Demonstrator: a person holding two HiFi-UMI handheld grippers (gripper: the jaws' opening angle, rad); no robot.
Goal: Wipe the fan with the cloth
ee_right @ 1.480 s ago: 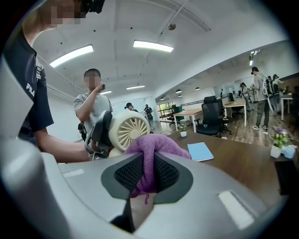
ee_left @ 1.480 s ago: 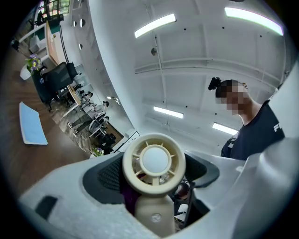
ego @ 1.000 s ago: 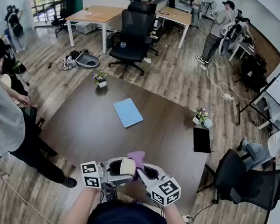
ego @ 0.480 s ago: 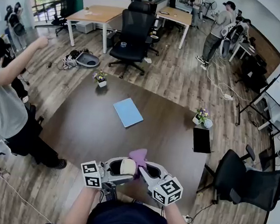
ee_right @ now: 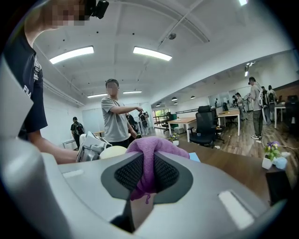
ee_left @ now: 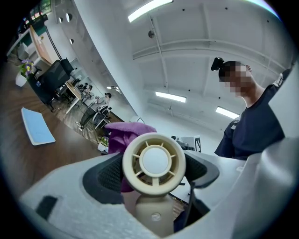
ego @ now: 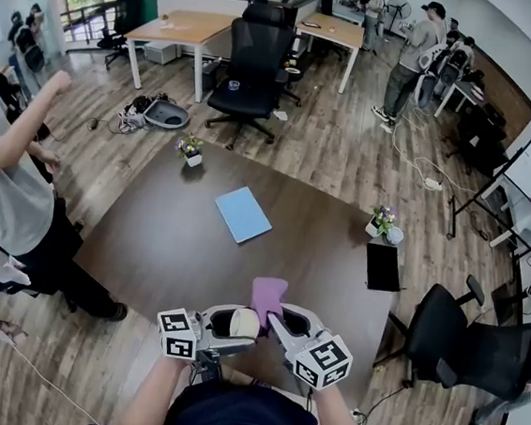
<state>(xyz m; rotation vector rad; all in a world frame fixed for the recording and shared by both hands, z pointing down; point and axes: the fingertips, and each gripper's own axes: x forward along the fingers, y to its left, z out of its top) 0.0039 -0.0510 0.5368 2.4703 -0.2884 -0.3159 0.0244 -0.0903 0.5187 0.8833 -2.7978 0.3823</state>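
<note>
Jaws of the left gripper (ego: 227, 327) stood wide, pads pressed on either side of the round head of a cream handheld fan (ego: 244, 321). In the left gripper view the handheld fan (ee_left: 154, 161) filled the middle, its spoked round face toward the camera and its handle running down between the jaws. Jaws of the right gripper (ego: 279, 320) were nearly together, pinching a fold of purple cloth (ego: 268, 296). In the right gripper view the purple cloth (ee_right: 150, 151) bulged up over the two dark pads and hung a short way below them.

Both grippers were held up close together over the near edge of the dark brown counter (ego: 168, 244), just in front of the person. Cloth sat just beyond the fan's head, on its right side in the head view. Actual contact could not be made out.

A flat blue notebook (ego: 243, 213) lay near the counter's middle. One small potted flower (ego: 191, 148) stood at the far left corner, another (ego: 382, 220) by the right edge, with a black tablet (ego: 382, 265) just on the near side of it. A bystander (ego: 8, 189) stood off the left edge, arm raised.
</note>
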